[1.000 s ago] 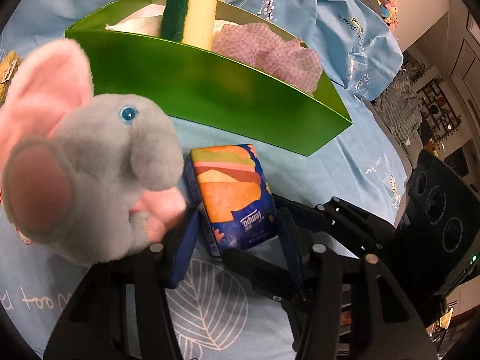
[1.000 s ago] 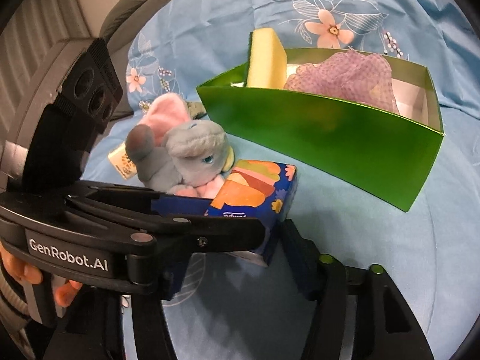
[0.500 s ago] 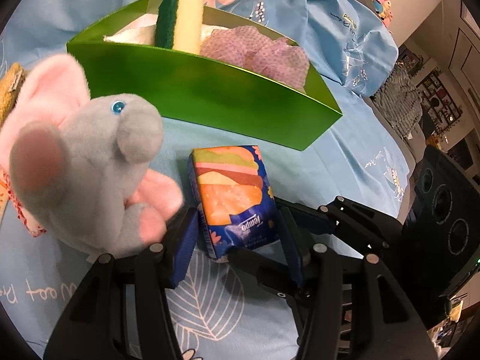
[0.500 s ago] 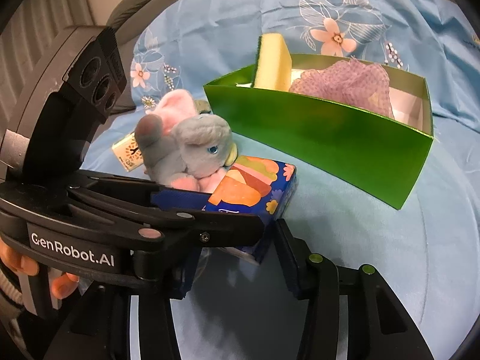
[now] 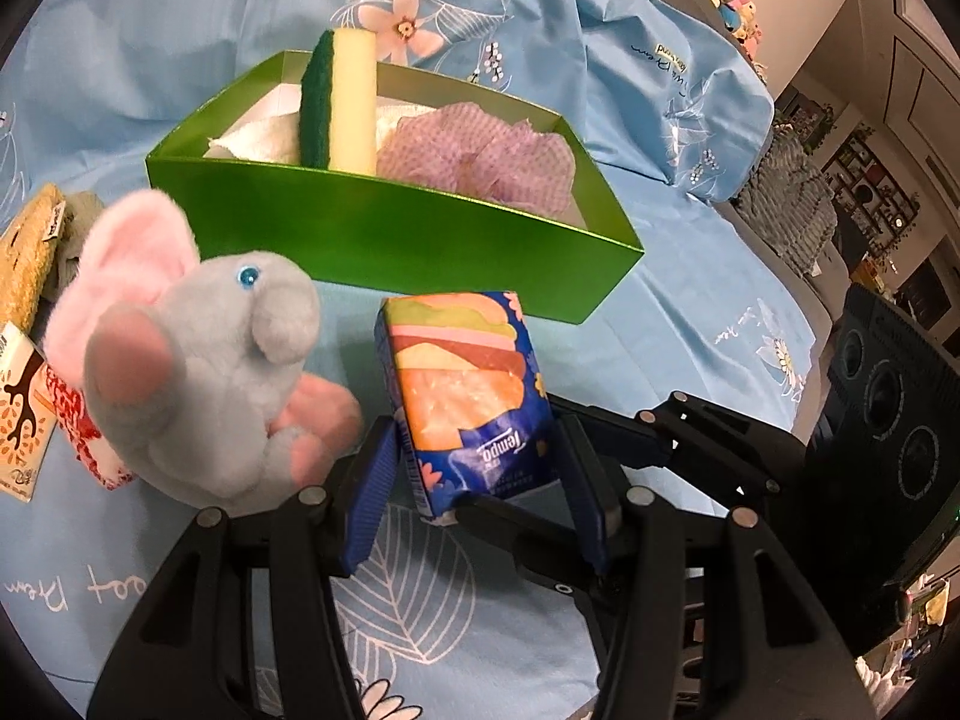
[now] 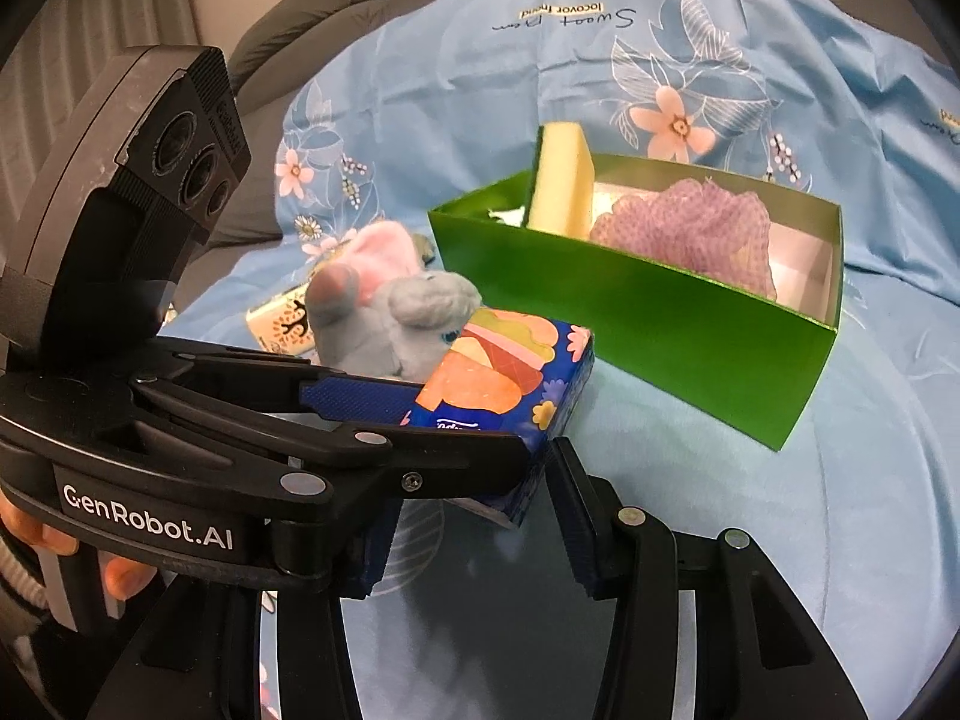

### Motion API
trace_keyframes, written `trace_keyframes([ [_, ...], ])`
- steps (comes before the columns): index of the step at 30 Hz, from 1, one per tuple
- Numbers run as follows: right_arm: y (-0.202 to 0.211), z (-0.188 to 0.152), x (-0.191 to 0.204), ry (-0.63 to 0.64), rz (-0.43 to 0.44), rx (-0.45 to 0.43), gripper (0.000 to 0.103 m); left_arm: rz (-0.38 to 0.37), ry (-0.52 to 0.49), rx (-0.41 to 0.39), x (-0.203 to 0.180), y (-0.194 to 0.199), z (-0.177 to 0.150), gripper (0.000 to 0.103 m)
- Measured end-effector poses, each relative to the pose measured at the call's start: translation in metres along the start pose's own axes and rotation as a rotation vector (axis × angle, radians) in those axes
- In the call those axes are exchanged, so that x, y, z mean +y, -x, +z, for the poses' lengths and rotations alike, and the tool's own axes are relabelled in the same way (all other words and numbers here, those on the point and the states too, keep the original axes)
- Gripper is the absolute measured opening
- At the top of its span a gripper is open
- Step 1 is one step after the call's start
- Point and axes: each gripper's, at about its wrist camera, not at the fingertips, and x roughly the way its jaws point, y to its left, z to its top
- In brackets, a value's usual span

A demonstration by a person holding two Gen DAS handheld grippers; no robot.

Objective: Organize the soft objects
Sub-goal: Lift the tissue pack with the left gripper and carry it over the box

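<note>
My left gripper point(image 5: 474, 492) is shut on a blue and orange tissue pack point(image 5: 474, 402), lifted off the blue cloth; it also shows in the right wrist view point(image 6: 510, 396). My right gripper point(image 6: 474, 534) is open and empty, just below and beside the pack. A grey and pink plush elephant point(image 5: 198, 354) sits left of the pack, also in the right wrist view point(image 6: 390, 312). Behind stands a green box point(image 5: 390, 234) holding a yellow-green sponge point(image 5: 342, 102), a purple cloth point(image 5: 486, 150) and a white towel point(image 5: 264, 132).
A yellow scrubber point(image 5: 30, 252) and a small carton with a tree print point(image 5: 18, 414) lie at the far left. The left gripper's body point(image 6: 150, 240) fills the left of the right wrist view. Blue floral cloth point(image 6: 870, 480) covers the surface.
The left gripper has pulled back and risen with the tissue pack; the box and elephant look farther away. The right gripper stays beside it.
</note>
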Motion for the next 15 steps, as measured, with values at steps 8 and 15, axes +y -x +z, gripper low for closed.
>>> trace_keyframes([
  [8,0.003,0.0021,0.0013,0.004,-0.002,-0.018,0.05,0.003,-0.011,-0.017,-0.0036,0.0029,0.0022,0.052],
  [15,0.0067,0.0019,0.003,0.017,-0.005,-0.037,0.05,0.016,-0.03,-0.039,-0.0075,0.0086,0.0002,0.052],
])
